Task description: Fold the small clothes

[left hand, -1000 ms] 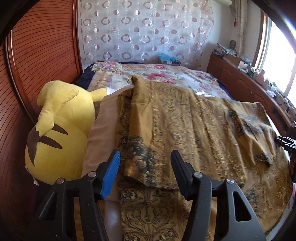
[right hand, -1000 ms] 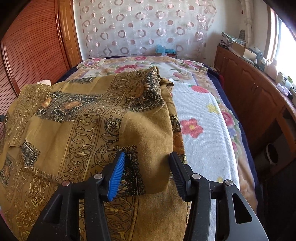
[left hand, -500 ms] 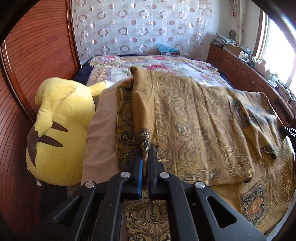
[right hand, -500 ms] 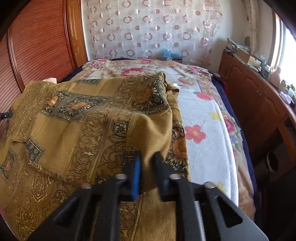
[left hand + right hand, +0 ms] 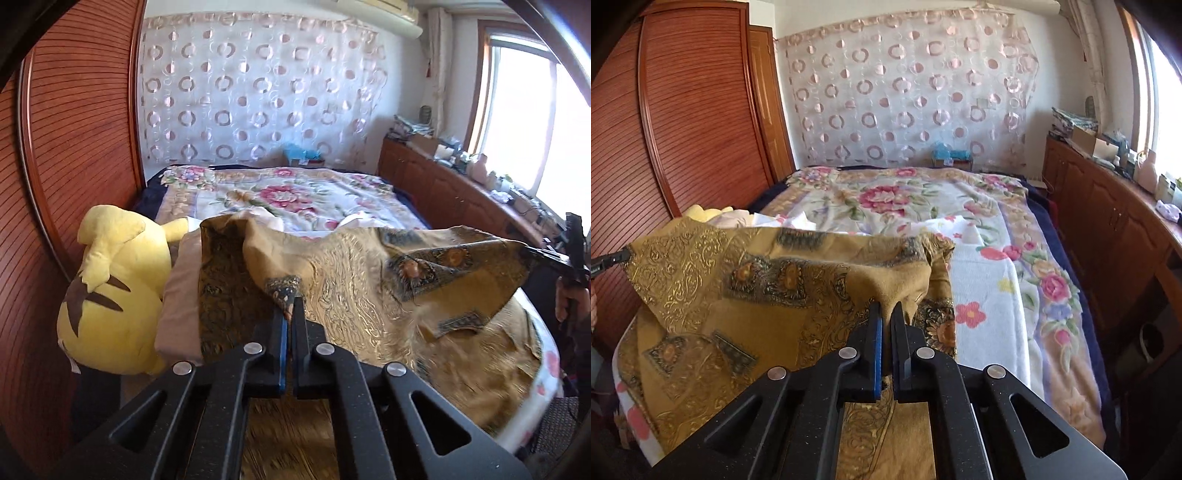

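Note:
A mustard-gold patterned garment (image 5: 362,273) lies on the bed with its near edge lifted. My left gripper (image 5: 289,306) is shut on one corner of it, near the yellow plush. My right gripper (image 5: 886,314) is shut on the other corner of the garment (image 5: 746,288), held above the bed. The cloth hangs stretched between the two grippers. The right gripper also shows at the right edge of the left wrist view (image 5: 554,254), and the left gripper tip shows at the left edge of the right wrist view (image 5: 609,258).
A big yellow plush toy (image 5: 114,295) and a beige pillow (image 5: 181,291) lie at the bed's left by the wooden wardrobe (image 5: 74,147). The floral blanket (image 5: 905,199) covers the bed beyond. A wooden cabinet (image 5: 1108,229) with clutter runs along the right under the window.
Both grippers went from open to shut on the garment's near corners, then lifted them off the bed. The cloth now hangs raised between them.

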